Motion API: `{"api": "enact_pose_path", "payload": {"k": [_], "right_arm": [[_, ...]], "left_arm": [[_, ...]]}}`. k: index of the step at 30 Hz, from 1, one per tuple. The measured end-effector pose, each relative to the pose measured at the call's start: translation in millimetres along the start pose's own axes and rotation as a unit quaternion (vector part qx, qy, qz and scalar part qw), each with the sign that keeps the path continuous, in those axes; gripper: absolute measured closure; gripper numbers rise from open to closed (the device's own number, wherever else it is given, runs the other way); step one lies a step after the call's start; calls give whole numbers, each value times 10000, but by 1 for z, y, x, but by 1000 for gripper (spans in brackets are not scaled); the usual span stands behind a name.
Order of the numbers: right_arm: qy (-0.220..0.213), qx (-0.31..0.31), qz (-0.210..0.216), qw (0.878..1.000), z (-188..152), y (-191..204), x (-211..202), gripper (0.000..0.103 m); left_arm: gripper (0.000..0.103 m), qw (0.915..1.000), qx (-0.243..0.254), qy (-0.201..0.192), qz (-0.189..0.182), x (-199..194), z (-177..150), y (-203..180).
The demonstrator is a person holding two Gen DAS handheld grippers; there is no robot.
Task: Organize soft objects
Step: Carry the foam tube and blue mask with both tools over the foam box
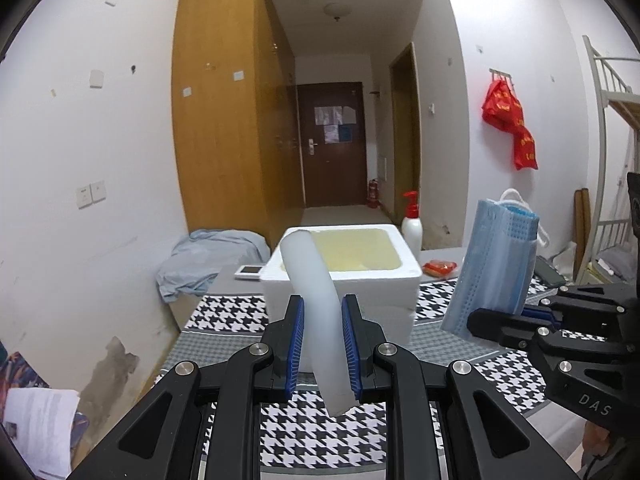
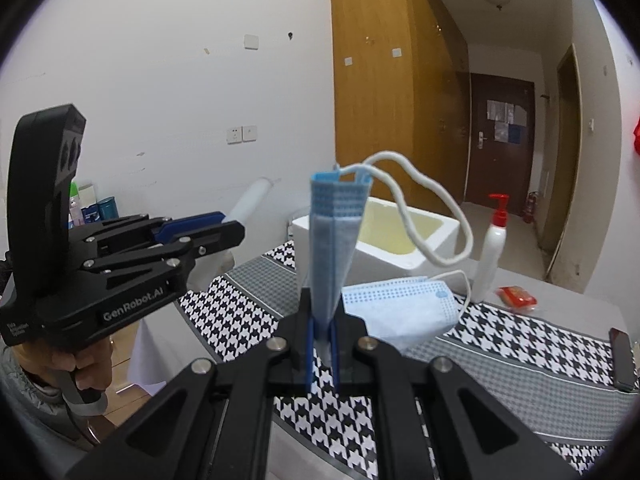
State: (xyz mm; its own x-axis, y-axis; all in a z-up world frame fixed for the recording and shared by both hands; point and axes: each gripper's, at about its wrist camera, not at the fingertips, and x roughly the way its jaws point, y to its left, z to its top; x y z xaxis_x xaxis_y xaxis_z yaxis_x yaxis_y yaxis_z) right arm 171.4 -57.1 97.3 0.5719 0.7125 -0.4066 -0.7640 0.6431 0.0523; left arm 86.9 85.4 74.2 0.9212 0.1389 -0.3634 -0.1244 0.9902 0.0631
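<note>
Carrying two soft items toward the foam box (image 1: 340, 276) is judged to be the step in hand. The table (image 2: 520, 360), covered by a houndstooth cloth, lies below both tools, and the box stands on it directly ahead of the left gripper (image 1: 322, 344) and ahead and slightly right of the right gripper (image 2: 322, 344). The box is seen open-topped, so each item should be brought over the rim before it is released.

The white tube (image 1: 316, 308) is clamped between the nearly closed blue pads of the left gripper; its free end bends up and away toward the box, so the tip should be led in first.

A folded blue mask (image 2: 332, 240) is pinched upright in the almost fully closed right gripper, with its ear loop (image 2: 432, 216) trailing to the right. Snagging of this loop on the pump bottle (image 2: 492, 248), just right of the box, is to be avoided.

A second mask (image 2: 400, 308) lies on the cloth just ahead of the right gripper and is not yet collected.
</note>
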Motion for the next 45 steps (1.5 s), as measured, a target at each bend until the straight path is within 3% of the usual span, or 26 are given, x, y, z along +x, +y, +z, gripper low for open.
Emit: {"api": "enact_pose_path", "payload": {"k": [18,45], "right_arm": [[25,129,59,9999,30,5,31,94],[17,60,-288,9996,86,-15,49,94]], "left_arm": [[82,9996,-175,-166,-126,25,22,21],[82,9990,-32,-219,-395,62,69,19]]}}
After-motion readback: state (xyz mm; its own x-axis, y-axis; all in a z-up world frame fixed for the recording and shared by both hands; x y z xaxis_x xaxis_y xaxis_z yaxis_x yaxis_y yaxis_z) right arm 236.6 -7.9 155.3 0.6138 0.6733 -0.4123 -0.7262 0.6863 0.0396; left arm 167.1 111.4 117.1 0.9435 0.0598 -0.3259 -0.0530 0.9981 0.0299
